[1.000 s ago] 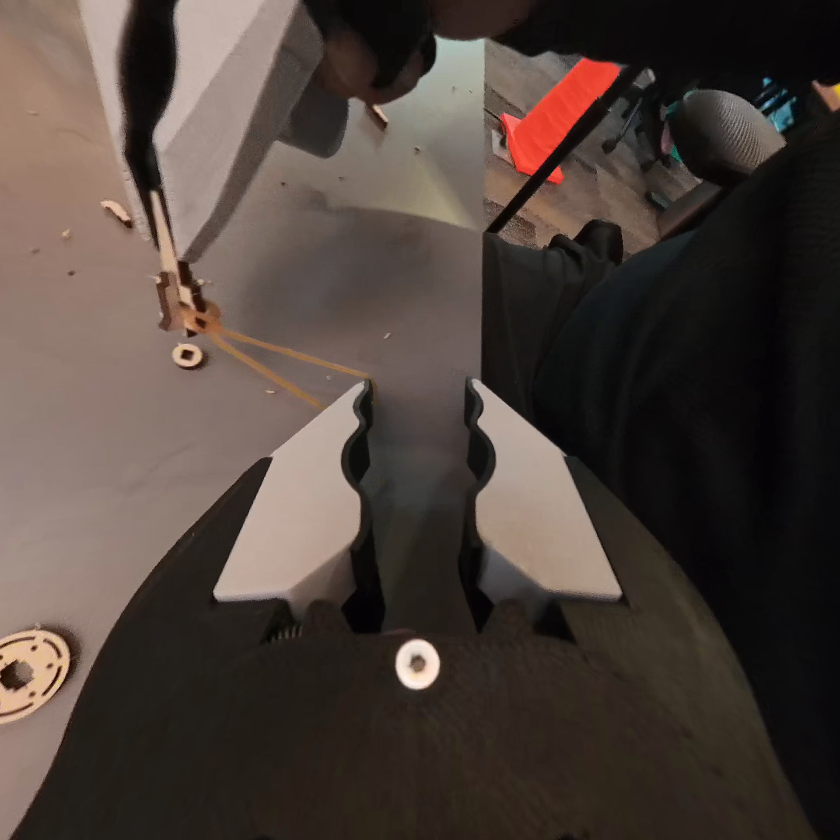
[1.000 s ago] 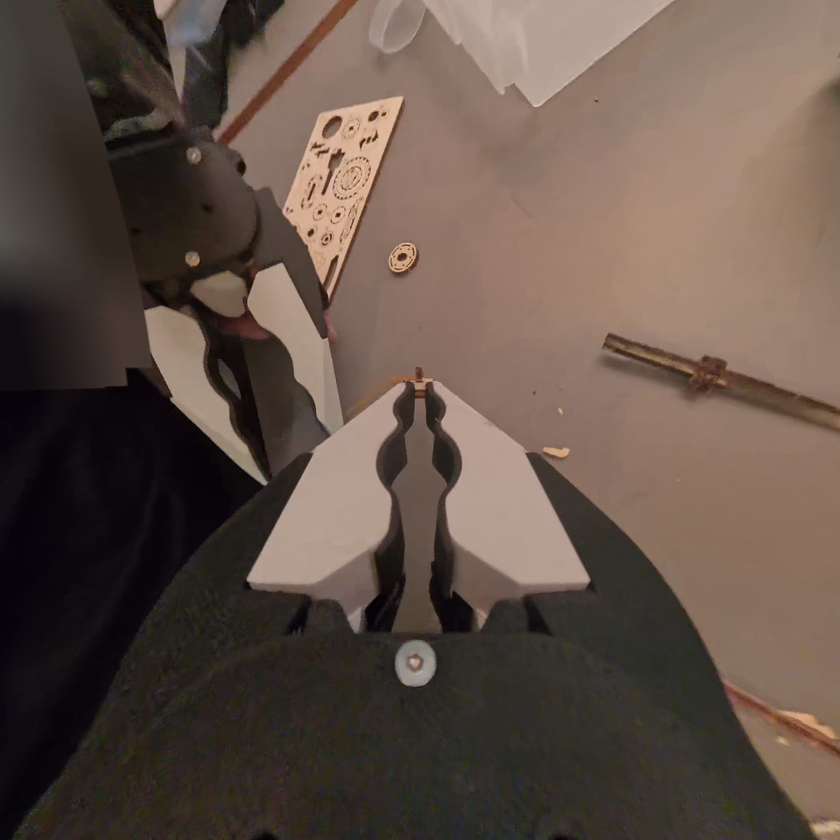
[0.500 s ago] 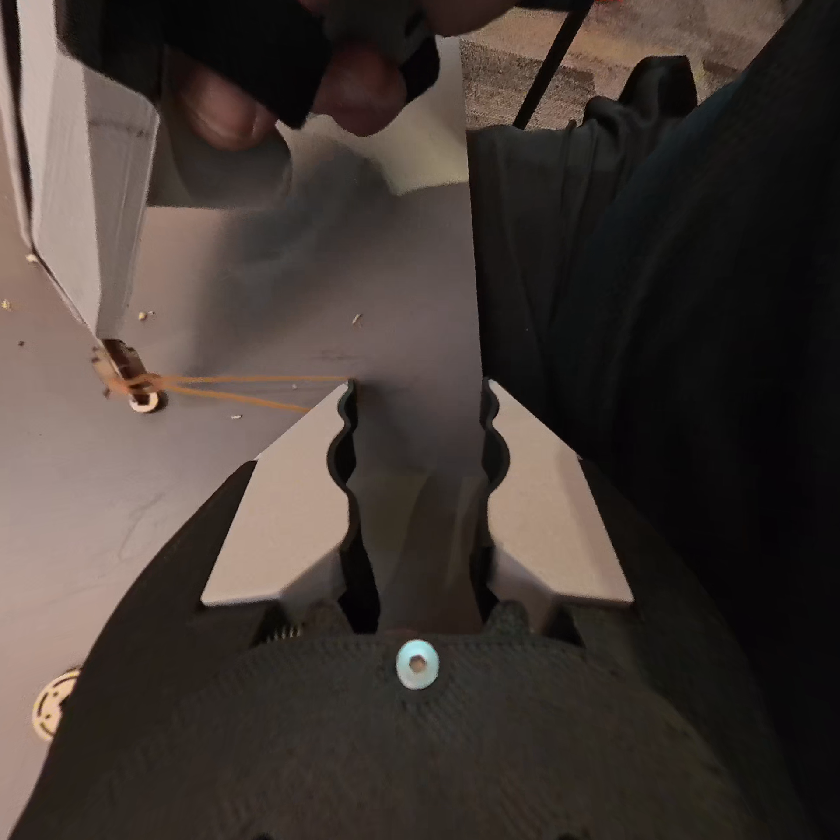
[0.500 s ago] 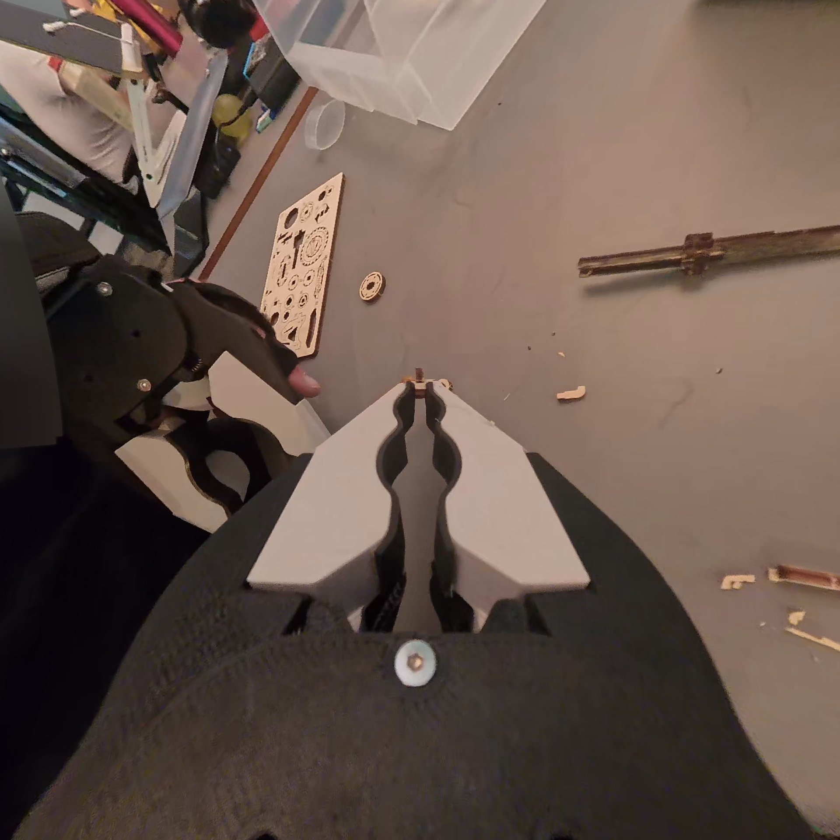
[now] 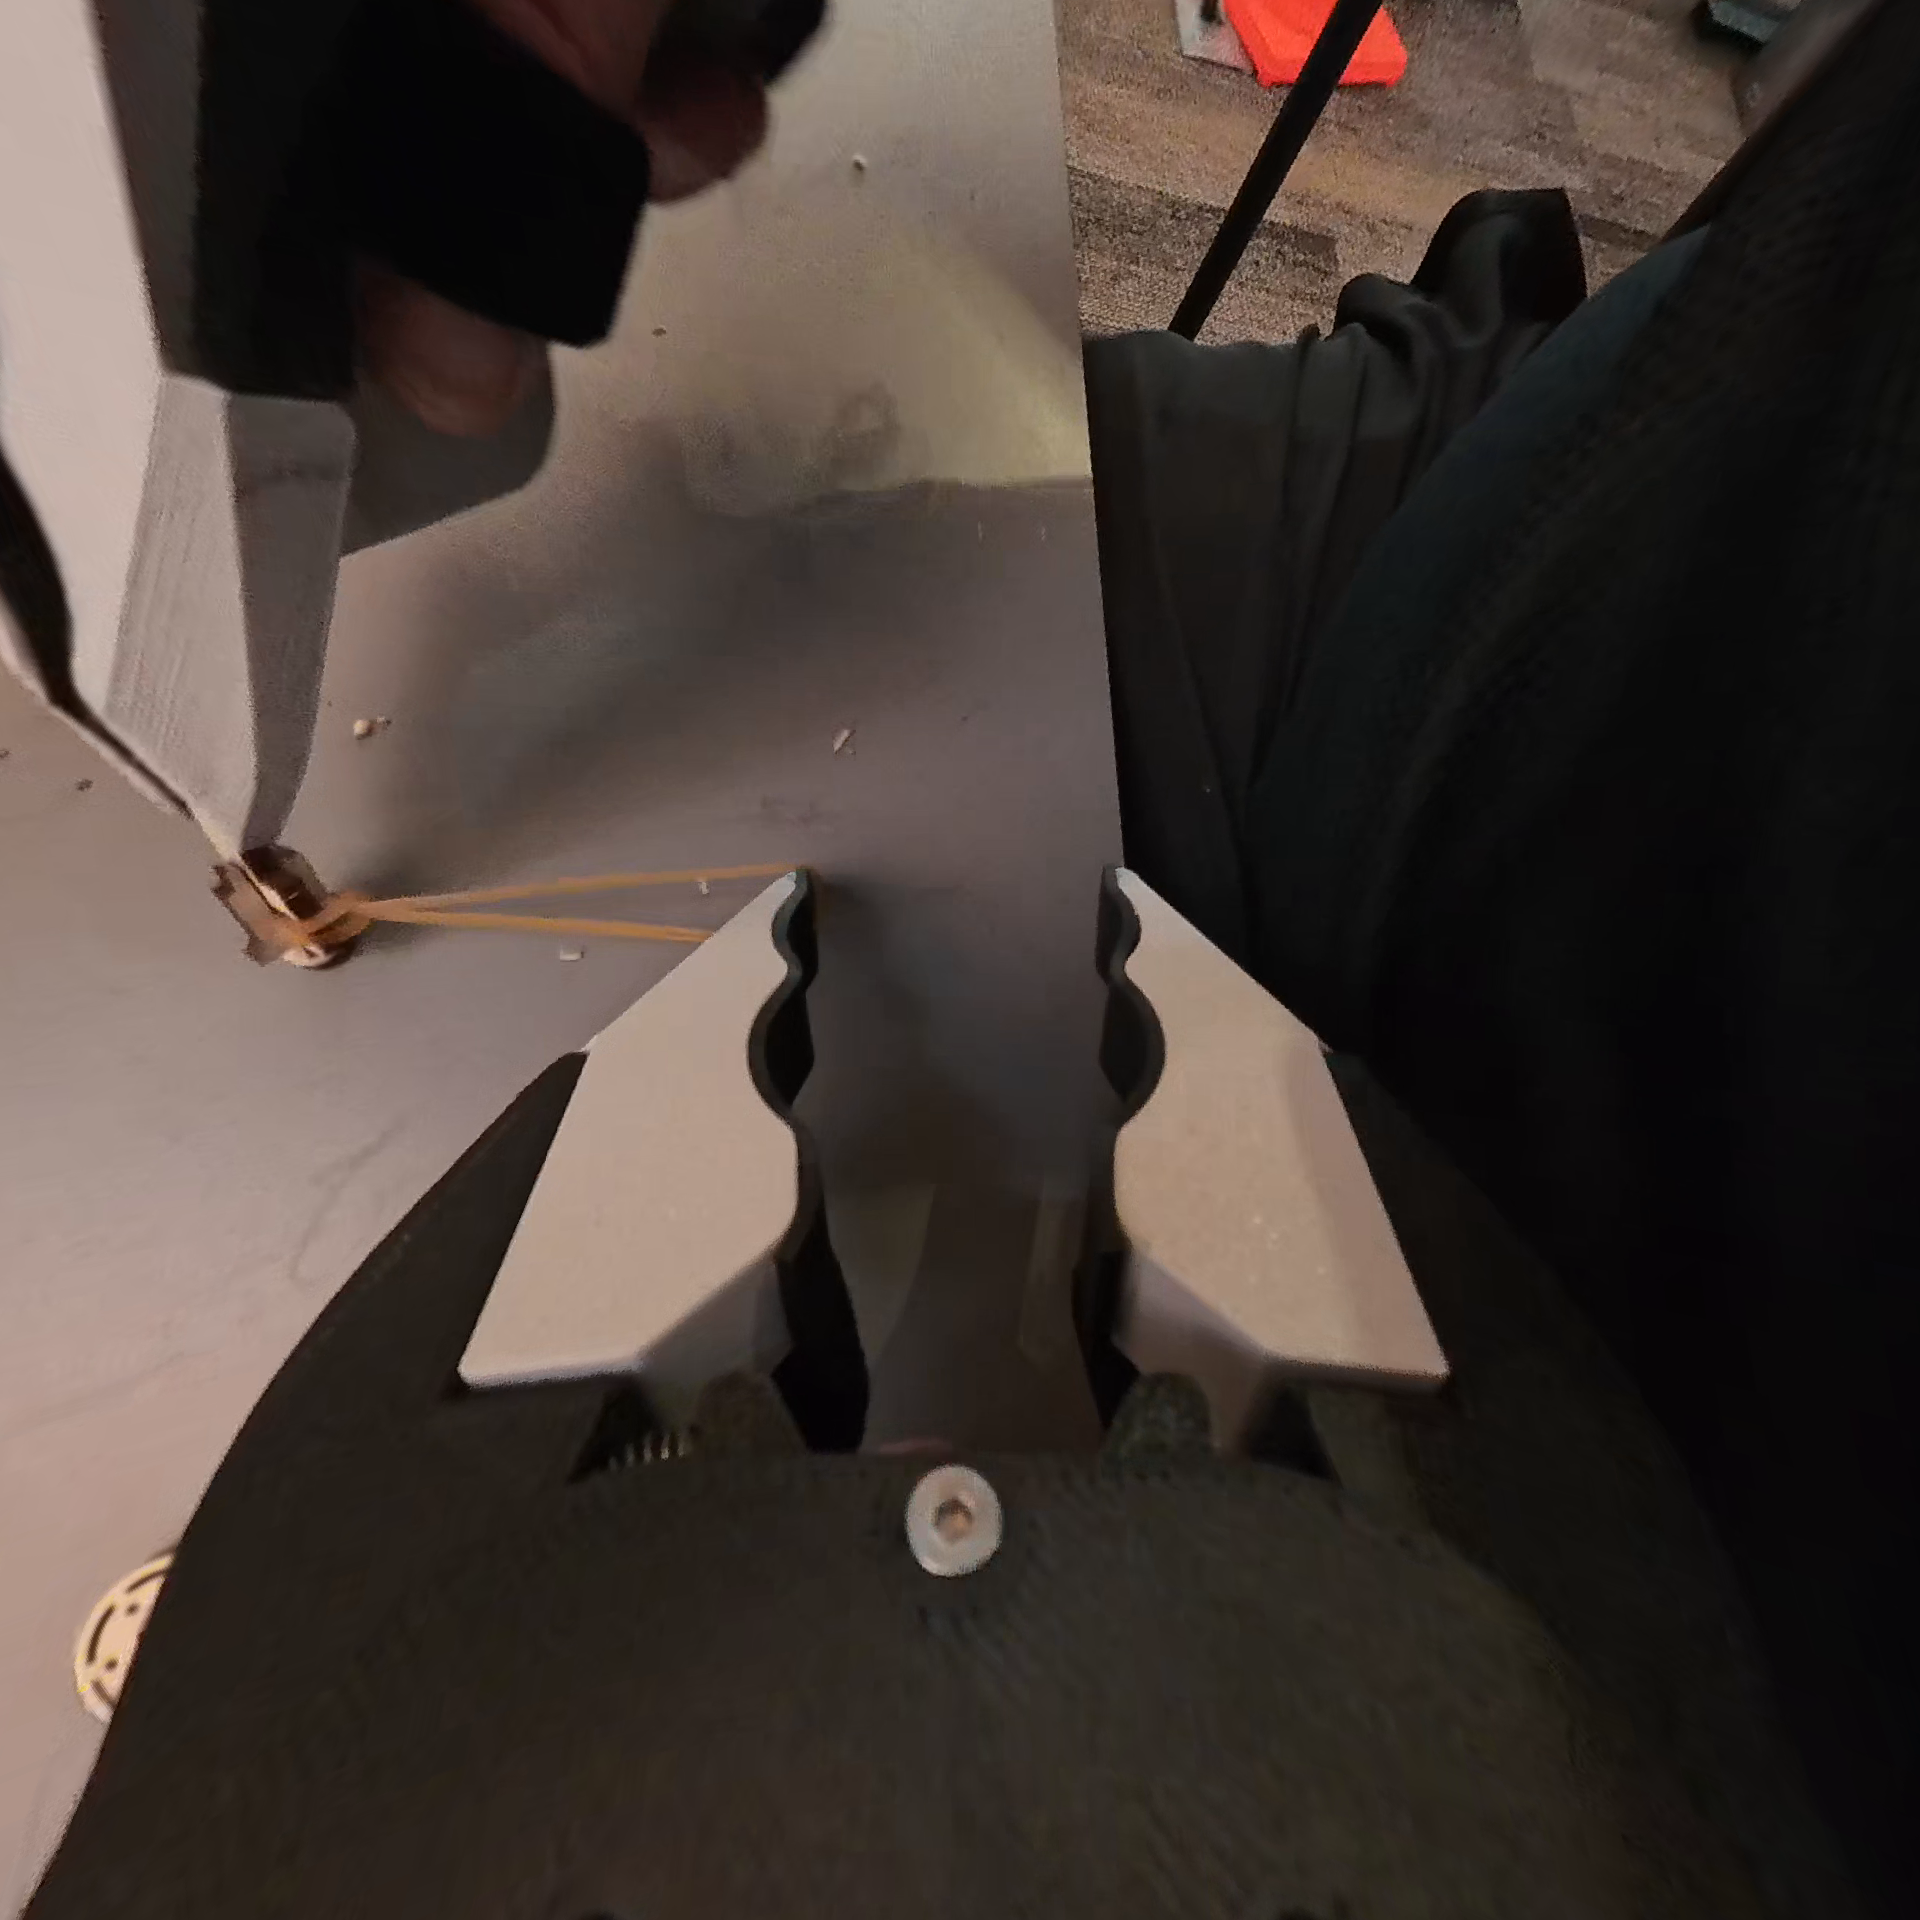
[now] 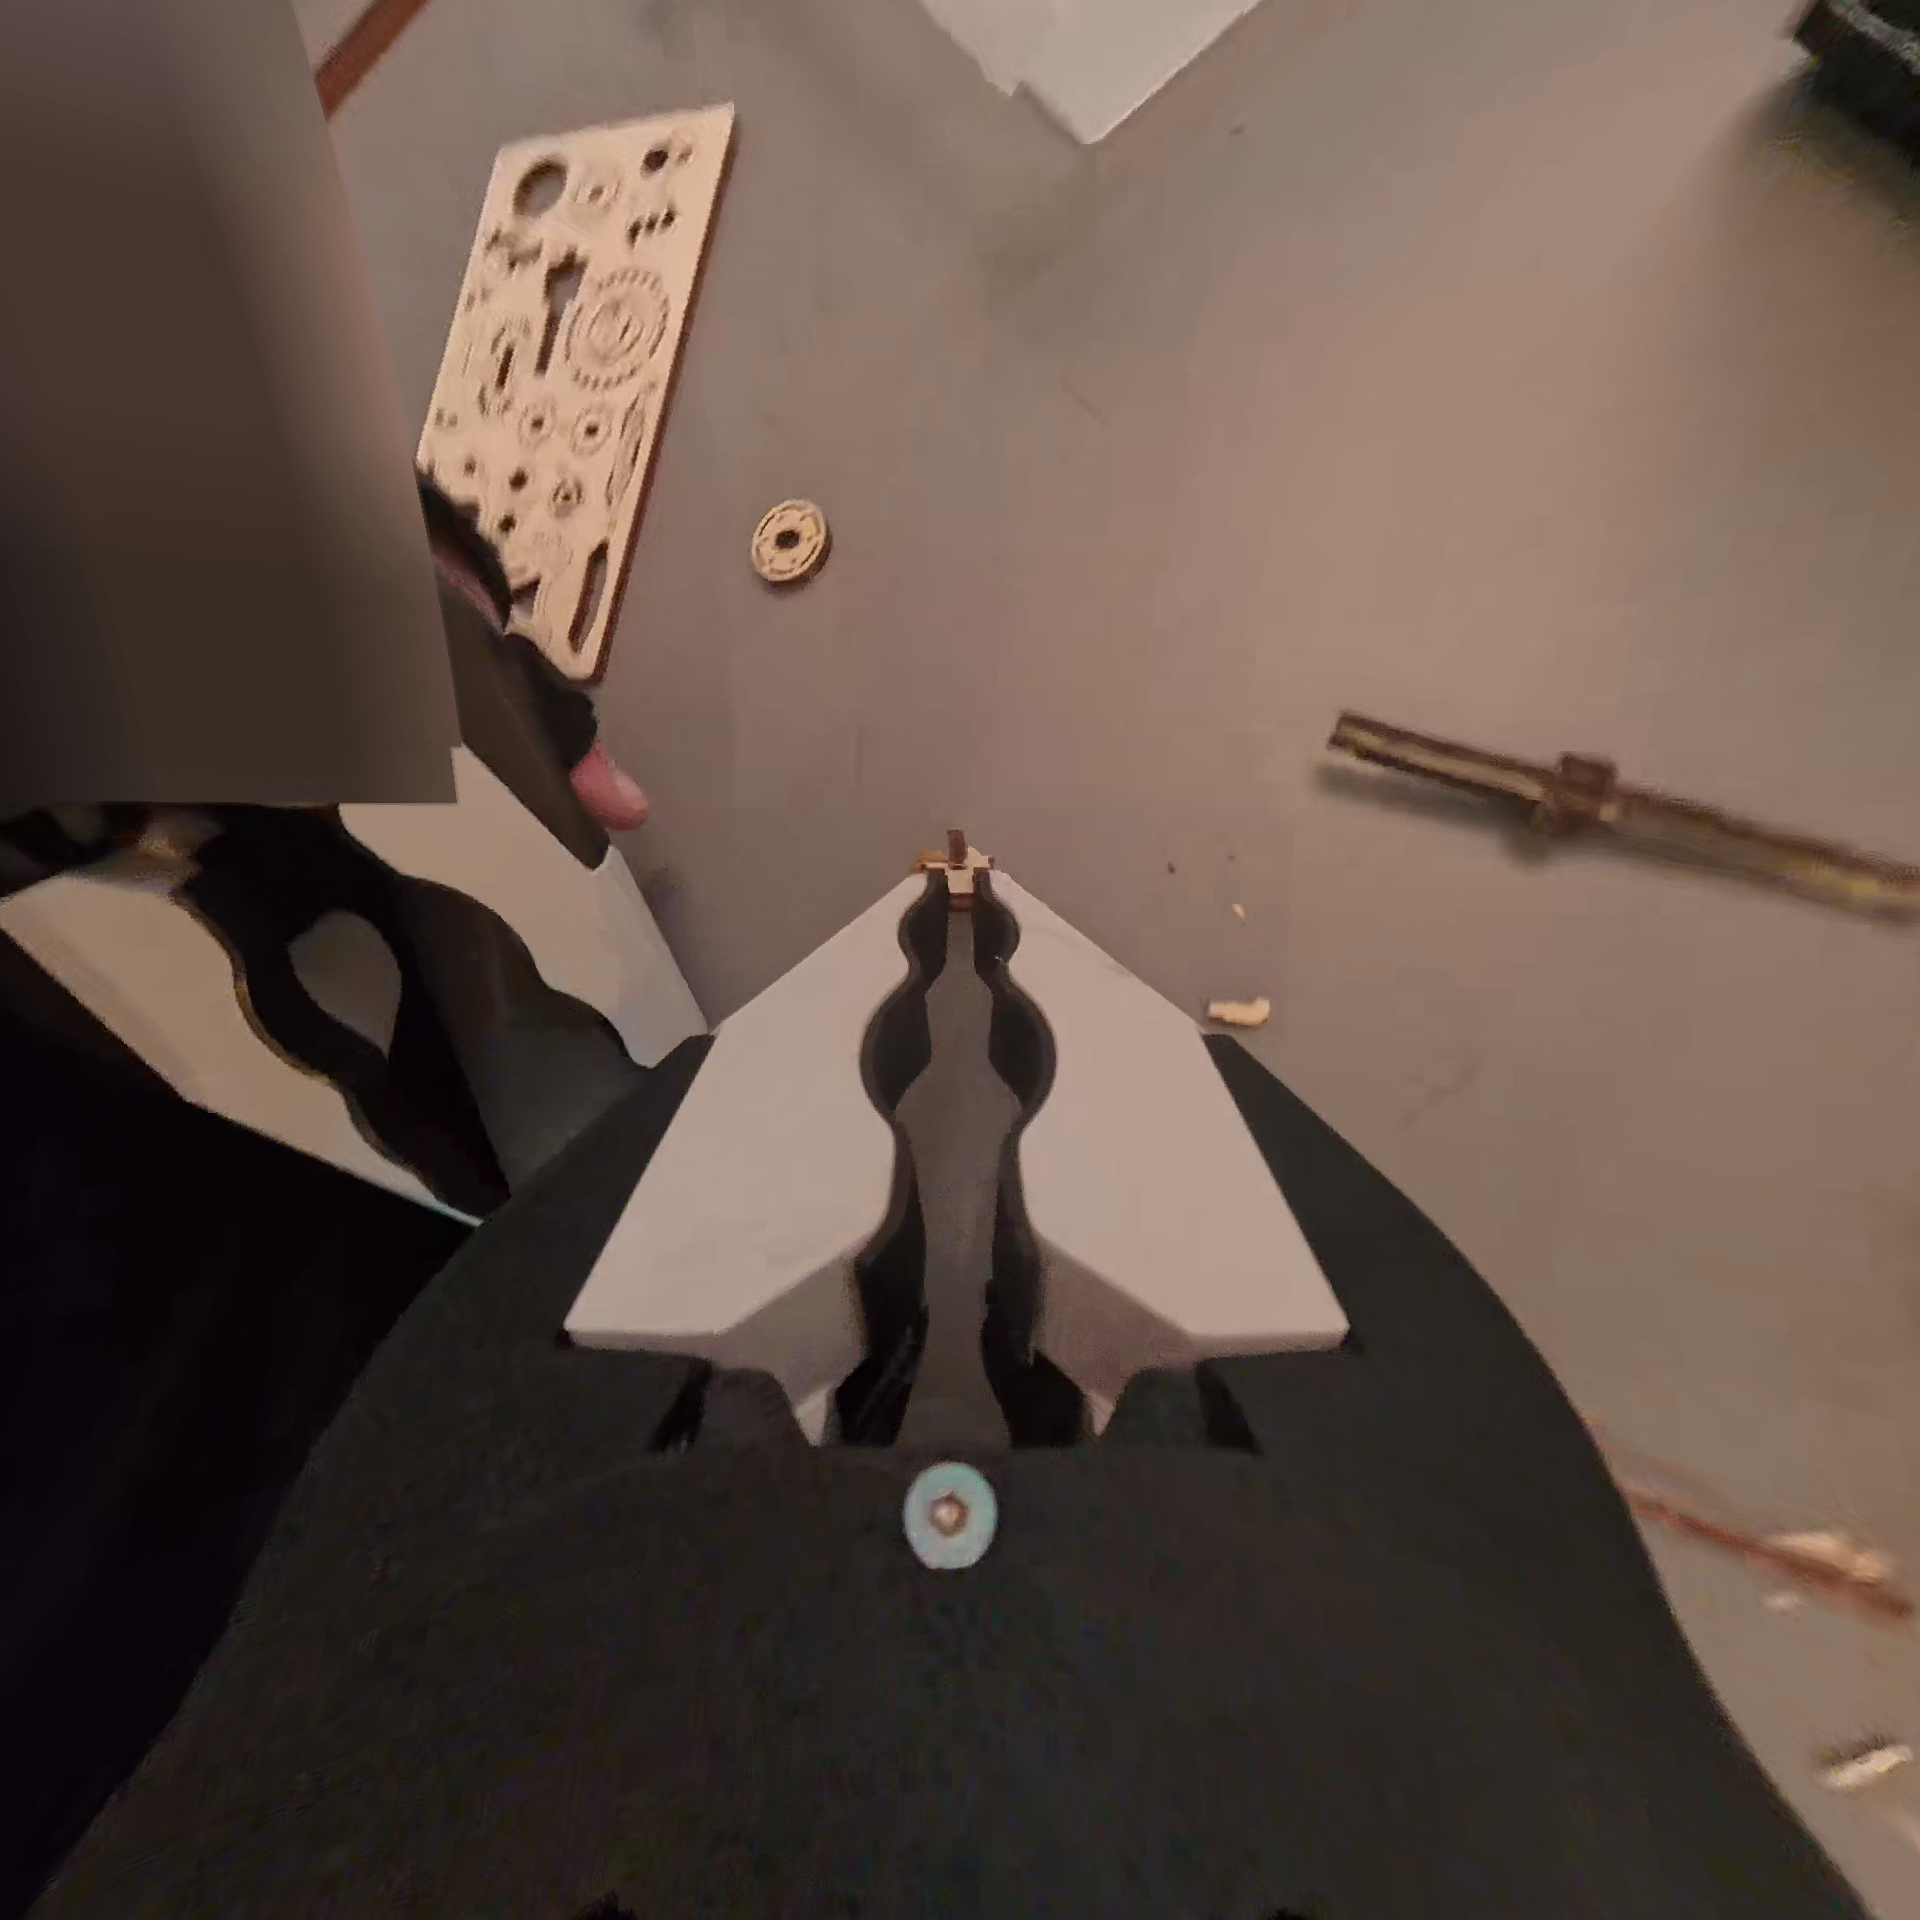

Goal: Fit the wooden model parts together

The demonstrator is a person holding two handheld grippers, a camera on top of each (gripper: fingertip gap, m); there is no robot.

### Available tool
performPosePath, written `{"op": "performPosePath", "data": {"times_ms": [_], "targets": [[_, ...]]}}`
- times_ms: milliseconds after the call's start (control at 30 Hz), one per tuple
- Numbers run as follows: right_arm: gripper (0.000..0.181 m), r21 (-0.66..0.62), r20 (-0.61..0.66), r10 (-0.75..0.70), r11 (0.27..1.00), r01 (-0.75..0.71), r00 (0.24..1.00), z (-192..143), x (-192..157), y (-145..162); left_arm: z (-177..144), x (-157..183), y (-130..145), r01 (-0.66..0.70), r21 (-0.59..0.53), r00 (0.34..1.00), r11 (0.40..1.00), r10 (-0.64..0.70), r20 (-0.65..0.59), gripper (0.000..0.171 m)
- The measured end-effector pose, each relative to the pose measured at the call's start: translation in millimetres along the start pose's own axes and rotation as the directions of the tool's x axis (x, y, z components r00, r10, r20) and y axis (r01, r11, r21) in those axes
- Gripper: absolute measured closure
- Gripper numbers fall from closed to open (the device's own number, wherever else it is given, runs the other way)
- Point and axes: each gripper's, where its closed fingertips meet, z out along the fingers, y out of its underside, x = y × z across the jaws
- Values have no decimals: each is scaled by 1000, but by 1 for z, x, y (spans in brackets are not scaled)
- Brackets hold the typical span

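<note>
Notched wooden part (image 6: 954, 871) between ridged grey right tongs (image 6: 954, 883)

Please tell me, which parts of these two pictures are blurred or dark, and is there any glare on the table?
Left wrist view: the far claw at upper left is smeared by motion; a pale sheen lies on the table near its far edge; the right side is dark clothing. Right wrist view: the long wooden rod is streaked; the wooden parts sheet is soft; no strong glare.
</note>
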Motion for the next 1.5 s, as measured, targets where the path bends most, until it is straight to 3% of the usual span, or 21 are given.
{"op": "performPosePath", "data": {"times_ms": [133, 233, 500, 767, 900, 1033, 1133, 1267, 1367, 1500], "targets": [[179, -155, 117, -270, 946, 286, 956, 2, -1, -2, 5, -1, -6, -4, -1, 1000, 1000, 4, 10, 119], [179, -196, 177, -370, 895, 401, 912, 3, -4, -6, 9, -4, -10, -7, -5, 1000, 1000, 7, 23, 119], [179, 7, 231, -94, 995, 95, 968, -9, -4, -19, 14, -12, -17, -7, 14, 998, 1000, 6, 70, 117], [179, 129, 422, 143, 968, -215, 895, -17, -6, -29, 19, -18, -22, -22, 26, 988, 999, 18, 151, 114], [179, 148, 396, 94, 975, -165, 913, -17, -5, -27, 21, -17, -26, -31, 33, 986, 999, 25, 166, 113], [179, 68, 232, -179, 983, 168, 956, -10, -6, -16, 24, -15, -26, -25, 30, 987, 999, 20, 157, 115], [179, -3, 153, -405, 912, 410, 902, -6, -6, -14, 26, -14, -26, -31, 29, 987, 999, 26, 156, 115], [179, -80, 141, -642, 751, 655, 754, -4, -12, -16, 26, -14, -27, -30, 37, 987, 999, 24, 157, 115], [180, -167, 156, -764, 604, 779, 626, -2, -8, -9, 25, -14, -27, -26, 45, 988, 999, 19, 155, 117], [180, -198, 180, -851, 460, 866, 493, 0, -11, -6, 25, -14, -27, -35, 46, 987, 998, 27, 159, 117]]}}
